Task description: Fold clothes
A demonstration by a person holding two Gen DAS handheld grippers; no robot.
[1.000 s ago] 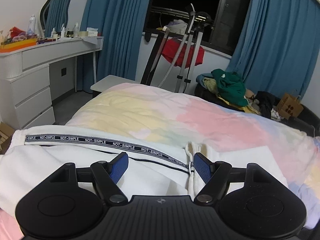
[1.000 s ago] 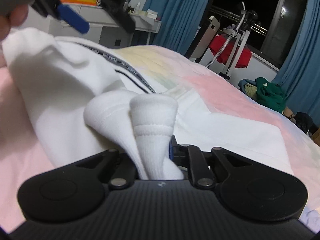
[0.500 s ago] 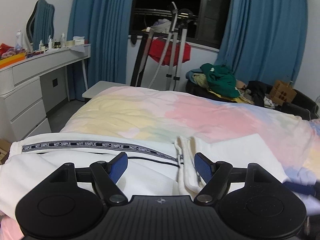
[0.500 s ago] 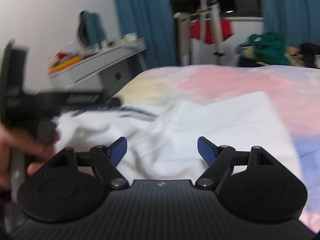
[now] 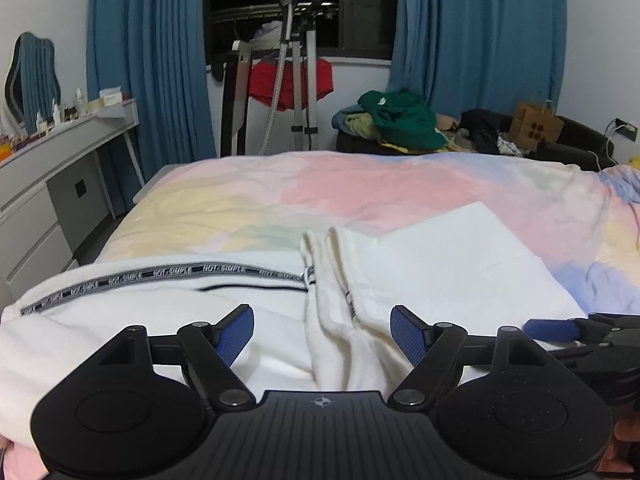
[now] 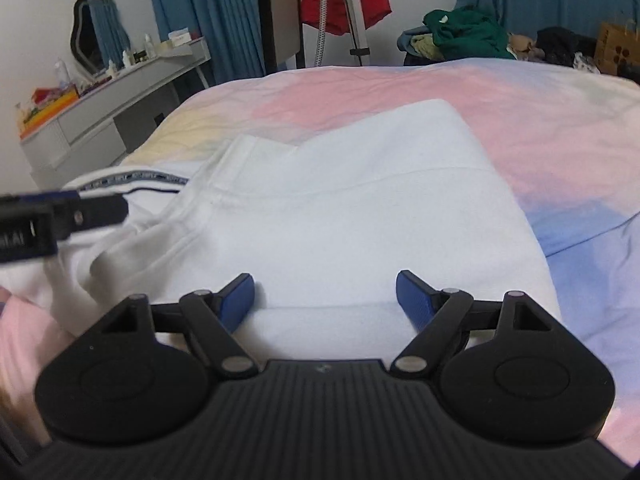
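A white garment (image 5: 452, 264) with a black lettered stripe (image 5: 160, 276) lies spread across the near part of the bed, its folded cuff bunched in the middle (image 5: 332, 320). My left gripper (image 5: 322, 338) hovers open just above that bunched fold, nothing between its blue pads. My right gripper (image 6: 325, 296) is open over the flat right half of the garment (image 6: 360, 216), holding nothing. The left gripper's tip (image 6: 68, 212) shows at the left edge of the right wrist view. The right gripper's tip (image 5: 560, 330) pokes in at the right of the left wrist view.
The bed has a pastel pink, yellow and blue cover (image 5: 360, 184). A white dresser (image 5: 48, 176) with bottles and a mirror stands to the left. A clothes stand with a red garment (image 5: 290, 84) and a pile of clothes (image 5: 400, 124) sit beyond the bed under blue curtains.
My right gripper let go of the white cuff, opened and swung to the right over the flat half. The left gripper stayed open and turned slightly right.
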